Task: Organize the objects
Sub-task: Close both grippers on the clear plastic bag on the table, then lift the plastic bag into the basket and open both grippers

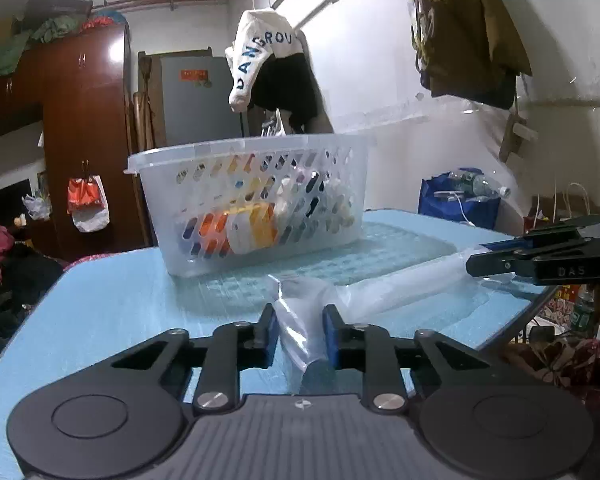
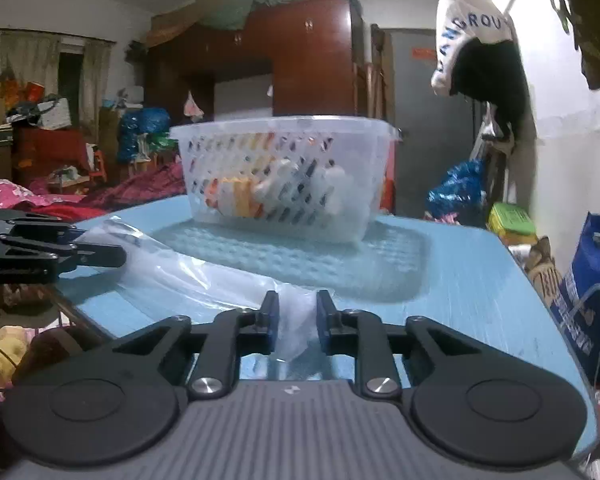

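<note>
A crumpled clear plastic bag (image 1: pixel 400 284) lies stretched across the blue table (image 1: pixel 112 300) between my two grippers. My left gripper (image 1: pixel 300 332) is shut on one bunched end of it. My right gripper (image 2: pixel 297 316) is shut on the other end of the bag (image 2: pixel 172 268). Each gripper shows side-on in the other's view: the right one (image 1: pixel 484 264) at the far right, the left one (image 2: pixel 116 256) at the far left. Behind the bag stands a translucent perforated basket (image 1: pixel 252 152) holding an orange-and-white bottle (image 1: pixel 252 228) and other small items.
The basket (image 2: pixel 284 124) rests on a clear dimpled tray (image 2: pixel 300 264) in the middle of the table (image 2: pixel 480 280). A blue bag (image 2: pixel 588 280) stands on the floor past the table's right edge. Clothes hang on the wall behind.
</note>
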A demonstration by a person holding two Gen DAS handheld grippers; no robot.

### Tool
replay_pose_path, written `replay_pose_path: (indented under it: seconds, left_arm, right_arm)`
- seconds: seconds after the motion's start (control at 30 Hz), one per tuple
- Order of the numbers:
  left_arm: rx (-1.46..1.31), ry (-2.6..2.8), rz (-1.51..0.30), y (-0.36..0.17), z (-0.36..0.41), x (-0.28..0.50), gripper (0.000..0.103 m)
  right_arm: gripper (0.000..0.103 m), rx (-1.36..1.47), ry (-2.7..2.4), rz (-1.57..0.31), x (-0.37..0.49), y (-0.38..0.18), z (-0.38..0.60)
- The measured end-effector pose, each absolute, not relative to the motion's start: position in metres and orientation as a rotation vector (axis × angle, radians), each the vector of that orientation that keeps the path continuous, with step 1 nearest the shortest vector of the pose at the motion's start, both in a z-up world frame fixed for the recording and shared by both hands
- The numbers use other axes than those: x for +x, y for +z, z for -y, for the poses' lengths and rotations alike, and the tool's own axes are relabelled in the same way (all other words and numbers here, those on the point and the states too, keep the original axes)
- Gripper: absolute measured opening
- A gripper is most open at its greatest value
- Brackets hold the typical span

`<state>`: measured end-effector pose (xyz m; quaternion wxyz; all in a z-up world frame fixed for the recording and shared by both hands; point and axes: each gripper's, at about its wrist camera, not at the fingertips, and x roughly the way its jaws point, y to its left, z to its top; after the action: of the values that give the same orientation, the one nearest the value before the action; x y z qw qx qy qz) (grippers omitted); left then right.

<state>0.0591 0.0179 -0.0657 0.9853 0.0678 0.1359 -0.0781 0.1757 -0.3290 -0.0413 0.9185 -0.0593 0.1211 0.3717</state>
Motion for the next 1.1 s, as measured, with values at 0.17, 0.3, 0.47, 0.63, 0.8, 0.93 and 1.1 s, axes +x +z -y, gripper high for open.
replay_pose_path:
  seconds: [0.17, 0.3, 0.47, 0.63, 0.8, 0.93, 1.1]
  left_arm:
    - [0.13, -0.161, -0.239, -0.061, -0.022, 0.054, 0.025]
    - [0.117, -0.168, -0.22, -0.055, -0.024, 0.05, 0.025]
    - [0.081, -0.183, -0.162, -0.038, -0.027, 0.049, 0.025]
    - [0.113, -0.155, -0.057, 0.009, -0.027, 0.064, 0.025]
    - [0.111, -0.098, 0.003, 0.08, -0.038, 0.11, 0.025]
    - [0.085, -0.07, -0.05, 0.112, -0.051, 0.16, 0.025]
    - [0.077, -0.042, -0.134, 0.116, -0.061, 0.207, 0.024]
  right_arm:
    - [0.017, -0.139, 0.783, -0.203, 0.169, -0.034, 0.33]
    - [0.016, -0.134, 0.791, -0.182, 0.167, -0.026, 0.332]
    - [0.016, -0.14, 0.793, -0.127, 0.168, -0.006, 0.337]
    - [0.015, -0.107, 0.799, -0.022, 0.189, 0.052, 0.331]
    - [0.014, -0.12, 0.79, 0.057, 0.225, 0.107, 0.302]
    - [0.014, -0.105, 0.776, 0.006, 0.266, 0.128, 0.278]
    - [0.014, -0.1, 0.745, -0.105, 0.308, 0.125, 0.253]
